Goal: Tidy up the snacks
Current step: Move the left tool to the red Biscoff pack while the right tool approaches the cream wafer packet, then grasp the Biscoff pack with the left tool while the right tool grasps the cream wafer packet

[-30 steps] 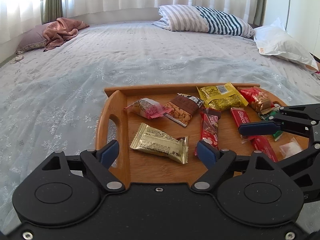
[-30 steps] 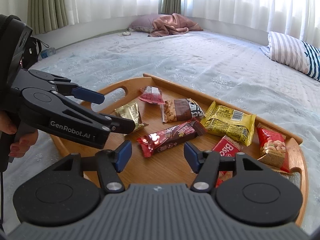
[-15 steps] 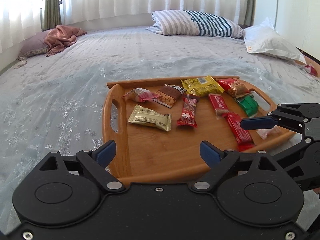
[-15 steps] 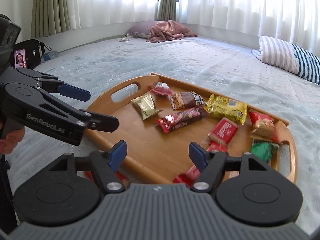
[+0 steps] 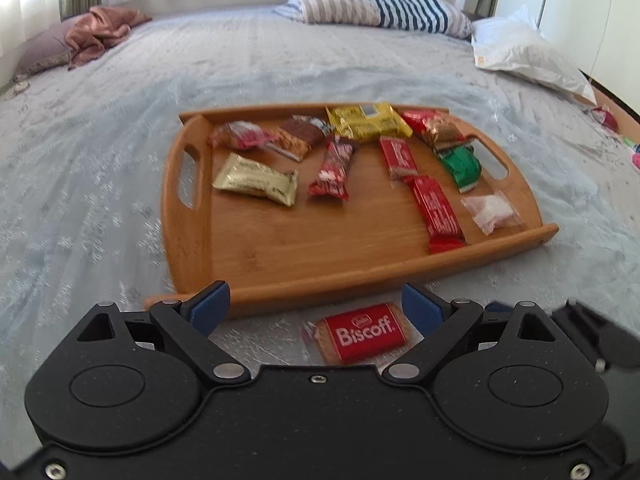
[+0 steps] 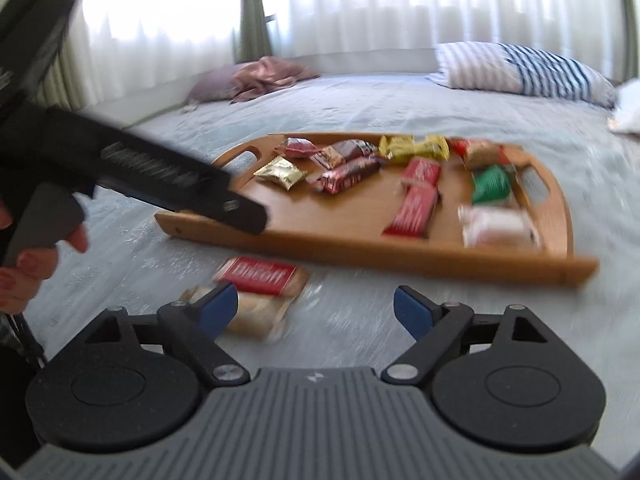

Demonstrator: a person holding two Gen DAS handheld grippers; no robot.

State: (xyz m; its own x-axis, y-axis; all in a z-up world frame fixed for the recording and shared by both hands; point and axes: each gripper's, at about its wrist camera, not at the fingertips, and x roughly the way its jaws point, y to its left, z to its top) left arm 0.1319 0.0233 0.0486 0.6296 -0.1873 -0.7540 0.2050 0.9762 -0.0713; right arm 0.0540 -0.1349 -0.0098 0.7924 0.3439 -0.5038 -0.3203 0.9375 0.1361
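Broadly, the grey bedspread (image 5: 120, 128) carried everything, with a striped pillow (image 5: 376, 6) at its far edge and a crumpled pink cloth (image 5: 100, 34) toward its far left corner. In the middle lay the wooden tray (image 5: 320, 256), level, its far half crowded with wrapped snacks: a yellow packet (image 5: 368, 122) along the far rim, a gold packet (image 5: 256, 179) near the left handle, a long red bar (image 5: 436, 208) and a green packet (image 5: 460, 165) toward the right handle, and a small clear sachet (image 5: 493, 212) at the near right corner.

One stray remained off the tray: a red Biscoff biscuit (image 5: 360, 334) lay flat on the bedspread just beside the tray's near rim.

The left gripper (image 5: 316, 308) hung above that biscuit with its jaws spread wide and nothing held; the biscuit lay between the fingers and apart from both. The right gripper (image 6: 316, 308) was opening its jaws, empty, with the biscuit (image 6: 260, 276) off to its left side by the left finger. That view was smeared with motion.

The step in hand looked like collecting the stray. Doing it well would mean letting the left gripper alone take it, centring the jaws over the short sides, and pressing slightly into the soft cover so the pads got under the flat wrapper's edges. The grip should be gentle, since the biscuit would probably crack, and the bare near half of the tray looked like the easiest landing spot.
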